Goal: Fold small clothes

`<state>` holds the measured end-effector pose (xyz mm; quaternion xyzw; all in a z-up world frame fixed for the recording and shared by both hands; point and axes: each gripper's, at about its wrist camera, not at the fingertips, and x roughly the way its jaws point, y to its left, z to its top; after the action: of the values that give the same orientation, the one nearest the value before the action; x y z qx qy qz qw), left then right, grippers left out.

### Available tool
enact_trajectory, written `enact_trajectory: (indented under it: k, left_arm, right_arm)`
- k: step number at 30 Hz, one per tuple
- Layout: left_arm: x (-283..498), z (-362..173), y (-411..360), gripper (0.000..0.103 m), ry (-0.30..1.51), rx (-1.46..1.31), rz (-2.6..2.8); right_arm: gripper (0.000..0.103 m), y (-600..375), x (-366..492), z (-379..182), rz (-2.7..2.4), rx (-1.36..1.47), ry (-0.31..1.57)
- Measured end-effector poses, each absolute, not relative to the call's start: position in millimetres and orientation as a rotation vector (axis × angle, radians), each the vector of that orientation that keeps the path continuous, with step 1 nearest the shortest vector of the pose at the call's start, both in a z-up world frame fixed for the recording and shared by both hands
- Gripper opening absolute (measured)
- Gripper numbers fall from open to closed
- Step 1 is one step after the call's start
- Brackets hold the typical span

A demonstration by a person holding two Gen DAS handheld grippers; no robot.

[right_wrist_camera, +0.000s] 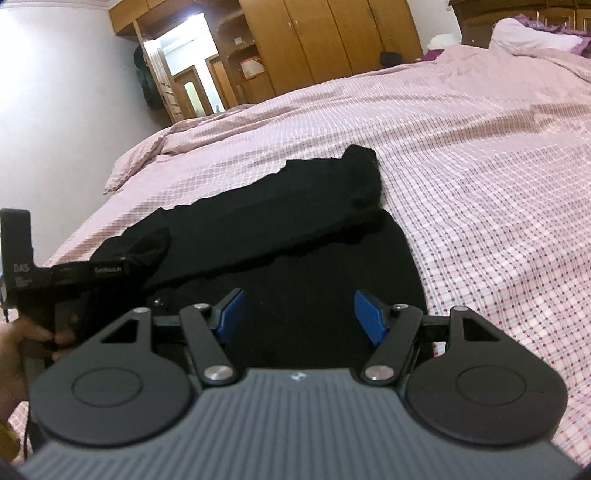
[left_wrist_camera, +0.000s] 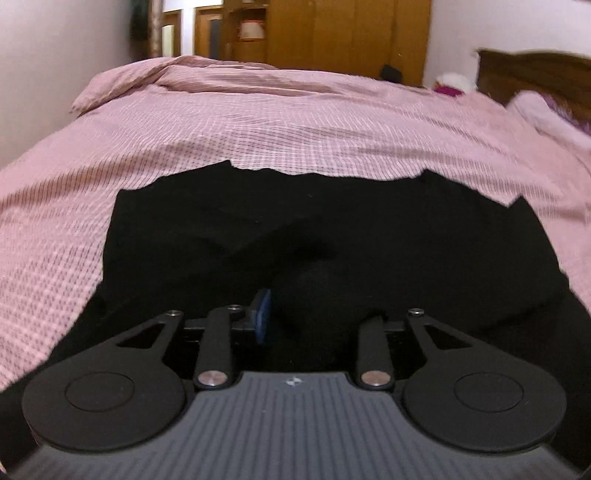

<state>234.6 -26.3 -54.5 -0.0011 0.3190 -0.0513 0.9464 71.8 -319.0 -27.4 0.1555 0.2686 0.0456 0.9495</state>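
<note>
A black garment (left_wrist_camera: 295,229) lies spread on the pink checked bedcover (left_wrist_camera: 258,122), one part folded over into a long band (right_wrist_camera: 277,214). My left gripper (left_wrist_camera: 317,317) is low over its near edge. The jaws stand partly apart with a bunched fold of black cloth between them. One blue pad (left_wrist_camera: 264,314) shows; the cloth hides the other. In the right wrist view the left gripper (right_wrist_camera: 144,254) sits at the garment's left end, held by a hand (right_wrist_camera: 22,339). My right gripper (right_wrist_camera: 301,315) hovers open over the garment's near right part, nothing between its blue pads (right_wrist_camera: 231,314).
The bedcover (right_wrist_camera: 480,166) stretches far and right of the garment. A rumpled corner (left_wrist_camera: 122,81) lies at the far left by the white wall. Pillows (right_wrist_camera: 532,33) and a wooden headboard (left_wrist_camera: 535,70) are far right, a wooden wardrobe (right_wrist_camera: 332,37) beyond the bed.
</note>
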Motion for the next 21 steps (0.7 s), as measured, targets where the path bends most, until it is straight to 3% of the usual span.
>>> enact_trajectory:
  k: [8,21]
  left_arm:
    - [206,-16,-9,0.066,0.703,-0.062,-0.086]
    - [118,36,51,0.075,0.703,-0.062,-0.016]
  right_arm:
    - [0.068,-312,71,-24,0.101,0.295,0.547]
    - [0.068,-270,68,0,0.213,0.221,0.517]
